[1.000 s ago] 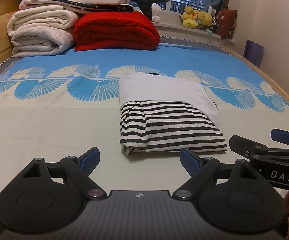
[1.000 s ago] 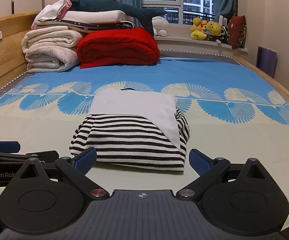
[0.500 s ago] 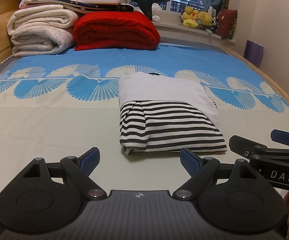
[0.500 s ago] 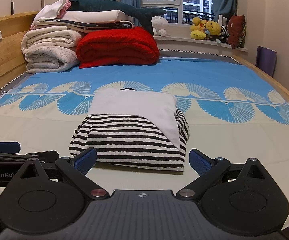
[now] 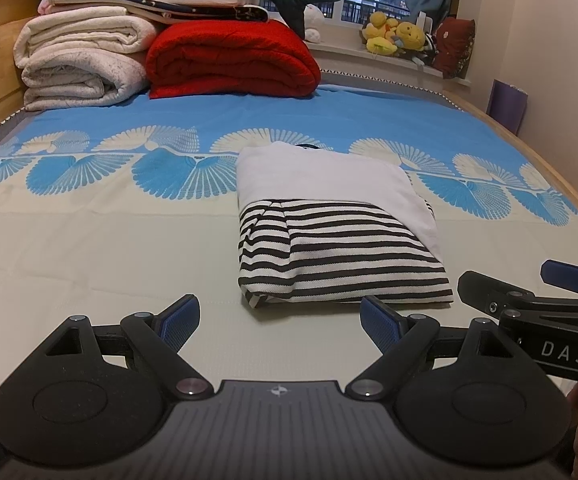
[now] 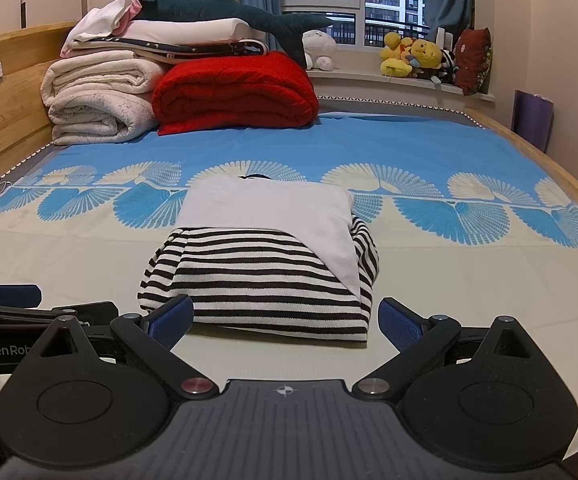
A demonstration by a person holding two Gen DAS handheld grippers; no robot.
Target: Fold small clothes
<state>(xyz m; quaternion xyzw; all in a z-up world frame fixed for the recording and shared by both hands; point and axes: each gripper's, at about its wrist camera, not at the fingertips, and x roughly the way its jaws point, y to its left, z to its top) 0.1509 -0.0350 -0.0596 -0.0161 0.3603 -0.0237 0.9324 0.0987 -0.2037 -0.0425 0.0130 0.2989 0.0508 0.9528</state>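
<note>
Two tools hover over the bed (image 5: 89,240), both spread wide and holding nothing. Ahead of them the striped garment (image 5: 341,256) lies folded into a compact bundle on the pale part of the sheet, its white panel turned over the far half and its long axis running away from the tools. The right tool (image 6: 285,320) sits just short of the bundle's near edge and squarely in line with it; the left tool (image 5: 279,320) is offset to the bundle's left, so the right is probably better placed. Beyond the bundle, well apart, are the red blanket (image 5: 233,64) and cream quilts (image 5: 81,68). Nothing blocks the approach.
</note>
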